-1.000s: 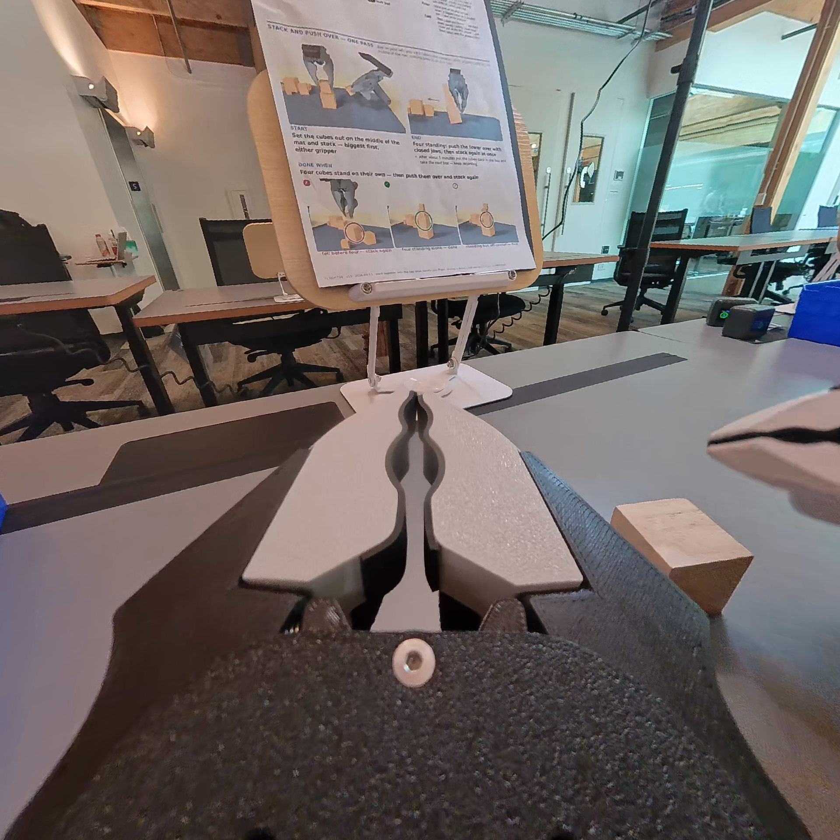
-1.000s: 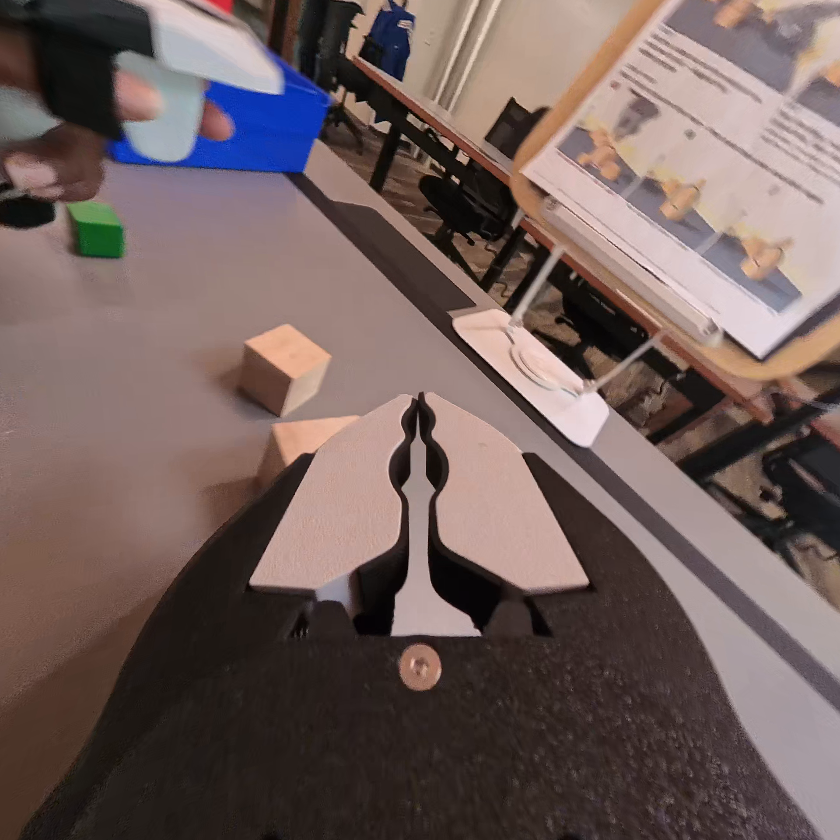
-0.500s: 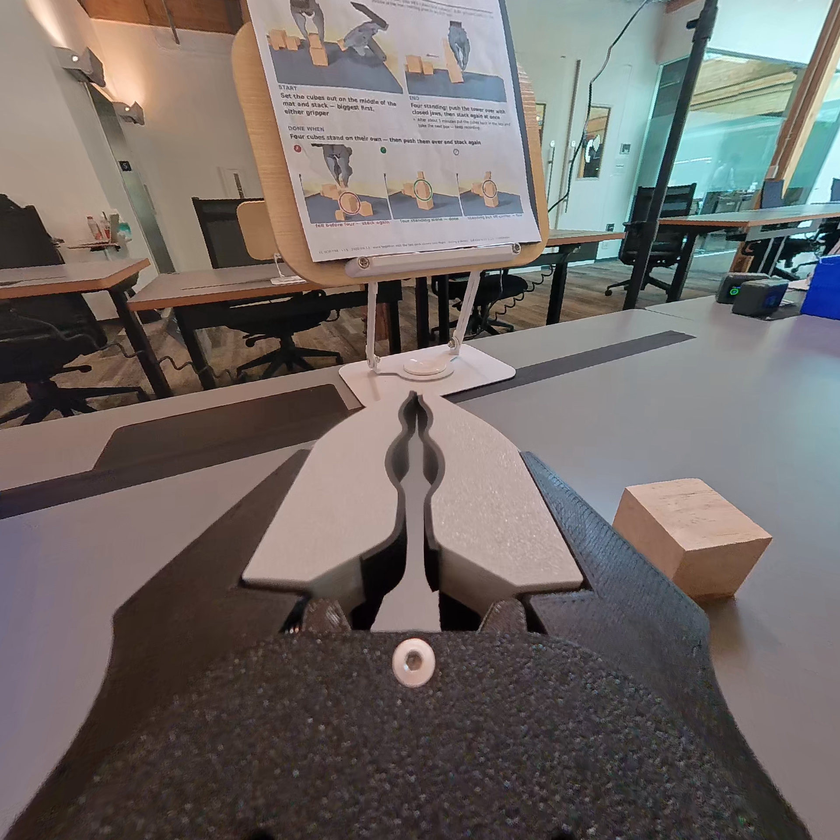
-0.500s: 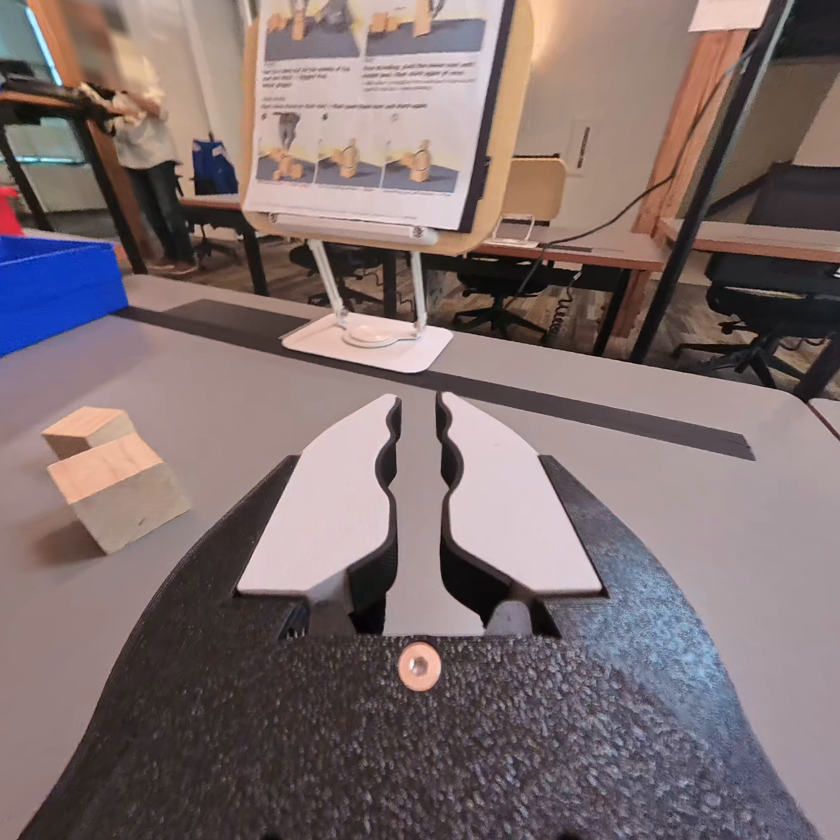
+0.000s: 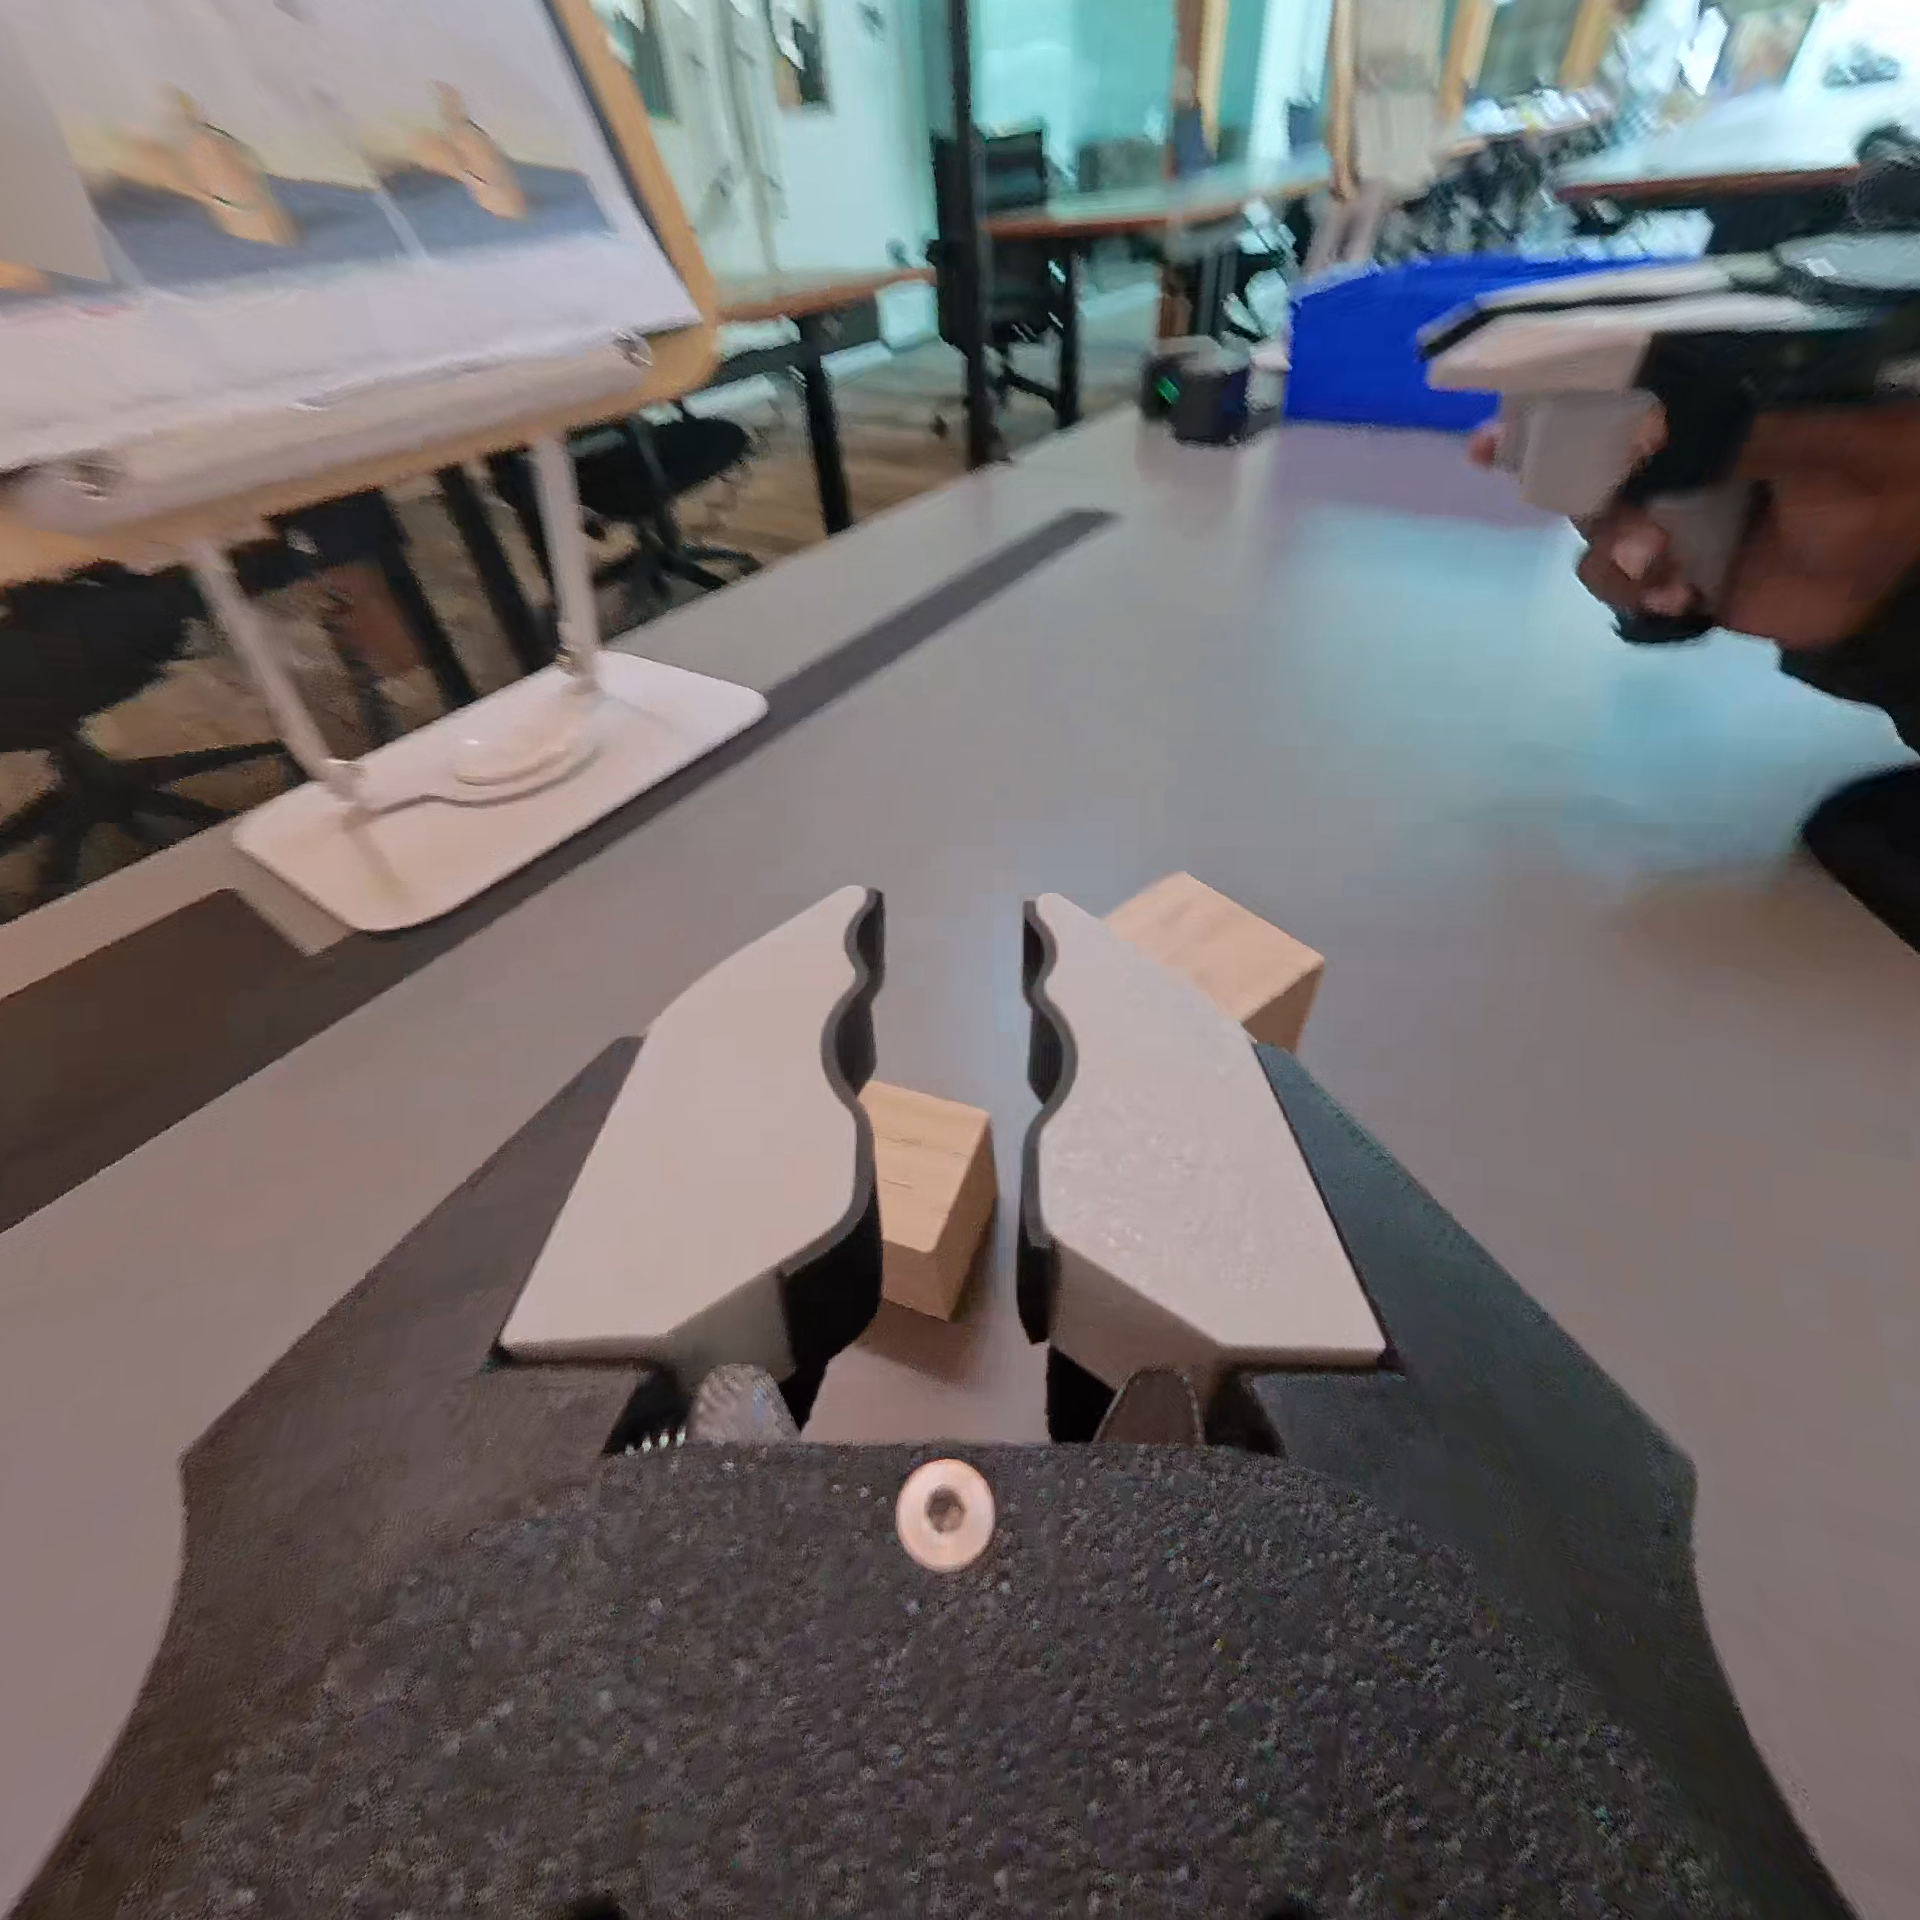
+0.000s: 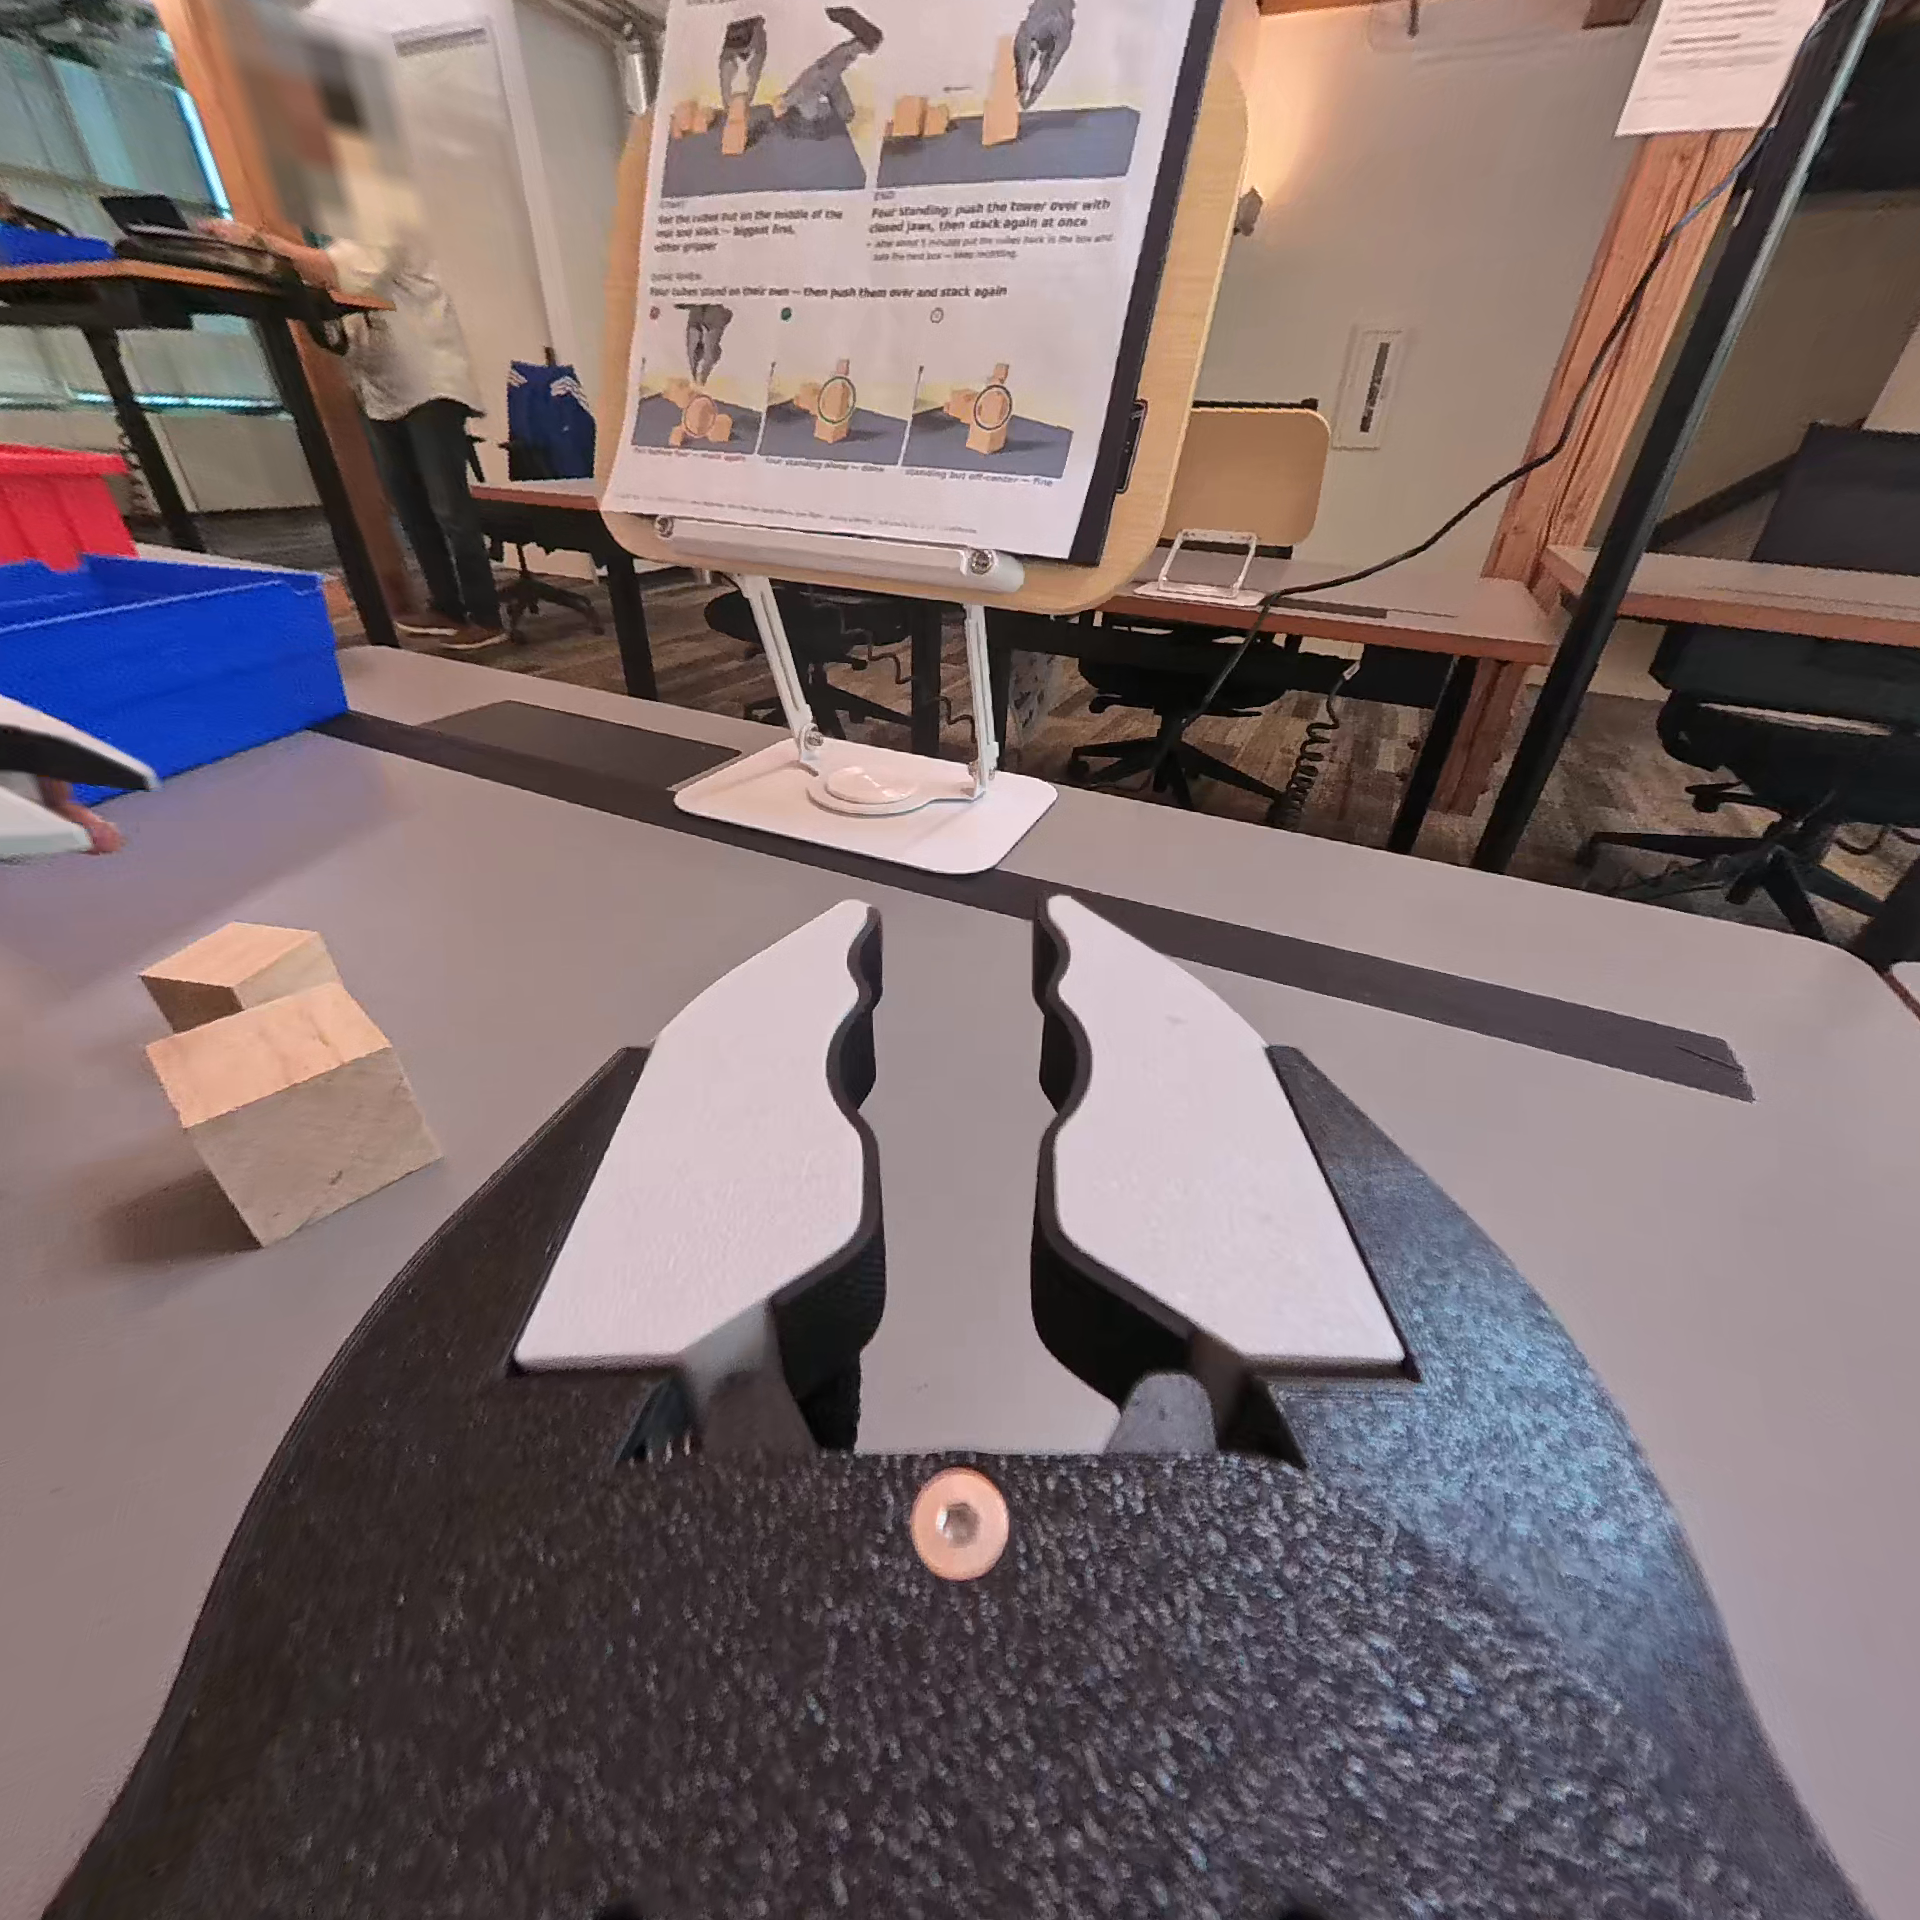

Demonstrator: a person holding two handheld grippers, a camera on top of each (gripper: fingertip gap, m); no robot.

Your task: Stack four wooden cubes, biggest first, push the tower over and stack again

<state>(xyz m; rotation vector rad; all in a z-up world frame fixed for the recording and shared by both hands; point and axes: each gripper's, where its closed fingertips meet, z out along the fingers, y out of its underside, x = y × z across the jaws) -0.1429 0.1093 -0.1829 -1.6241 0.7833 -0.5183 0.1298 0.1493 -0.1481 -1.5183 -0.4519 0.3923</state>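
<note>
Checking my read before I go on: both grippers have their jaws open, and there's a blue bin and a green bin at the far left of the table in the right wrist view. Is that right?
Nearly. The second bin is red, not green; the right wrist view shows it behind the blue bin. The left gripper and right gripper are both open.

Both hand-held grippers [image 5: 951, 914] [image 6: 956, 914] parted, bare.
</note>
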